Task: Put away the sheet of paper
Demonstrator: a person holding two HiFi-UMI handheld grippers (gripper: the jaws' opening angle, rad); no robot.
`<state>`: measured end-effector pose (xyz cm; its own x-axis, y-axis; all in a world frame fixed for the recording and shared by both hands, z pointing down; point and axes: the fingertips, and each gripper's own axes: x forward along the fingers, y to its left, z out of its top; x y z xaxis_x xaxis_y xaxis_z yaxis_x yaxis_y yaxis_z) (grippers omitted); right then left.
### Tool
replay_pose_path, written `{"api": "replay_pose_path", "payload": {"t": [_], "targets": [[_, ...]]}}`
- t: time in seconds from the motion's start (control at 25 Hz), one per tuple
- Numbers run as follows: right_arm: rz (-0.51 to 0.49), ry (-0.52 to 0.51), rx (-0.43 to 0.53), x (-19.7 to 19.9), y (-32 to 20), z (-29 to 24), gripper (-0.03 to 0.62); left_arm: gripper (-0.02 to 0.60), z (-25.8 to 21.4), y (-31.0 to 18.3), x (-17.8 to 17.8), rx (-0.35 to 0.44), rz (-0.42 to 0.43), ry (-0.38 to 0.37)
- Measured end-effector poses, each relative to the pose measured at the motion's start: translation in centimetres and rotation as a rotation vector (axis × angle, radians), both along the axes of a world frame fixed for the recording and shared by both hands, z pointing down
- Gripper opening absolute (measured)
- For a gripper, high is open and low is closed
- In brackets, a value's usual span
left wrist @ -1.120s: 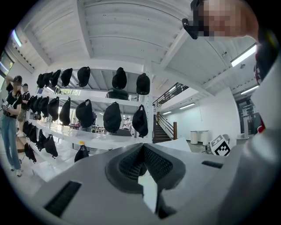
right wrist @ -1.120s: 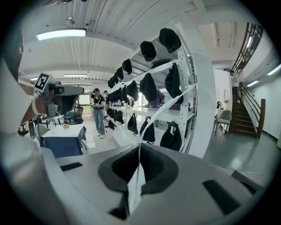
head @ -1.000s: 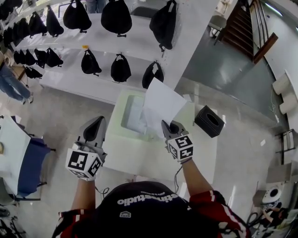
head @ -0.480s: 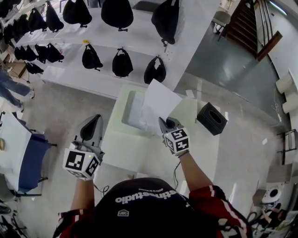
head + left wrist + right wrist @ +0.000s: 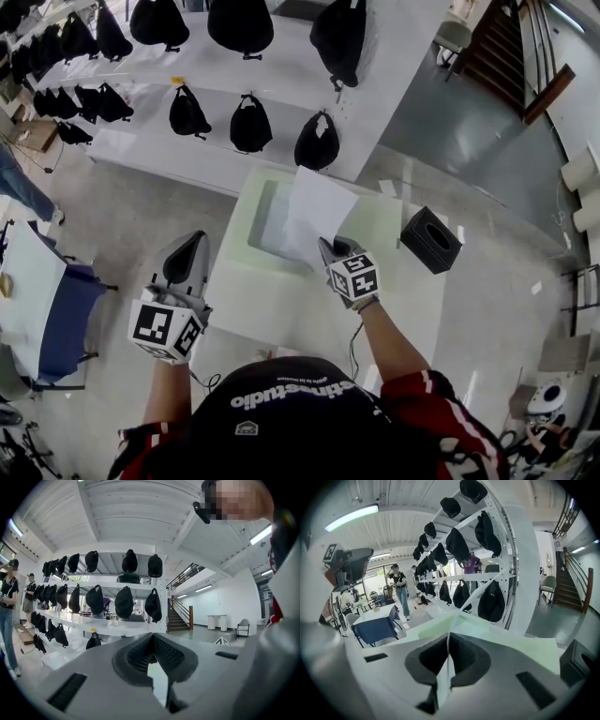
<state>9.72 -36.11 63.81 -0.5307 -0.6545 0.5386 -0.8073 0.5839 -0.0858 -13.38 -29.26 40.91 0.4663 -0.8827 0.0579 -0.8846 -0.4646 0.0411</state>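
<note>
Surface: you're at a white table (image 5: 281,319) with a pale green mat (image 5: 373,230) across its far half. A clear tray (image 5: 263,236) sits on the left part of that mat. A black box (image 5: 431,241) with a hole in its top is by the far right corner. Honestly can't tell if it's on the table or just past it.

Room: big open space. Straight ahead of you are white shelves (image 5: 141,150) hung with rows of black bags (image 5: 248,124). The floor is pale by the shelves and turns grey and glossy off to your right, where brown stairs (image 5: 497,42) go up. A blue-covered table (image 5: 61,323) is on your left, and a person (image 5: 400,592) is standing near it.

Paper, where: the sheet of paper (image 5: 317,206) is up in the air over the far half of the table, partly covering the tray's right side in the head view.

Paper, pointing: it fans up and away from you toward the shelves, gripped at its near end and leaning a bit right.

Paper, long axis: runs from the jaws out toward the shelves. From the right gripper view you only get it edge-on, a thin white line.

Right gripper (image 5: 328,249): jaws pinched tight on the sheet's near edge.

Left gripper (image 5: 197,240): jaws together with nothing in them. It's off the table's left side, well apart from the paper.
</note>
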Motion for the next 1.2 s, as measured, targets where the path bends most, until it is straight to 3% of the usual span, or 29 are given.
{"api": "replay_pose_path", "payload": {"t": [0.28, 0.64, 0.88, 1.2], "targets": [[0.025, -0.007, -0.061, 0.9, -0.9, 2.3, 0.003, 0.003, -0.3, -0.1, 0.4, -0.001, 0.000, -0.007], [0.133, -0.140, -0.228, 3.3, -2.2, 5.8, 0.003, 0.003, 0.0, -0.2, 0.7, -0.008, -0.005, -0.022], [0.182, -0.180, -0.275, 4.4, -2.0, 7.0, 0.003, 0.003, 0.1, -0.4, 1.0, -0.010, 0.000, -0.028], [0.172, -0.183, -0.321, 4.2, -2.7, 8.1, 0.003, 0.003, 0.0, -0.6, 1.3, -0.018, -0.006, -0.025]]}}
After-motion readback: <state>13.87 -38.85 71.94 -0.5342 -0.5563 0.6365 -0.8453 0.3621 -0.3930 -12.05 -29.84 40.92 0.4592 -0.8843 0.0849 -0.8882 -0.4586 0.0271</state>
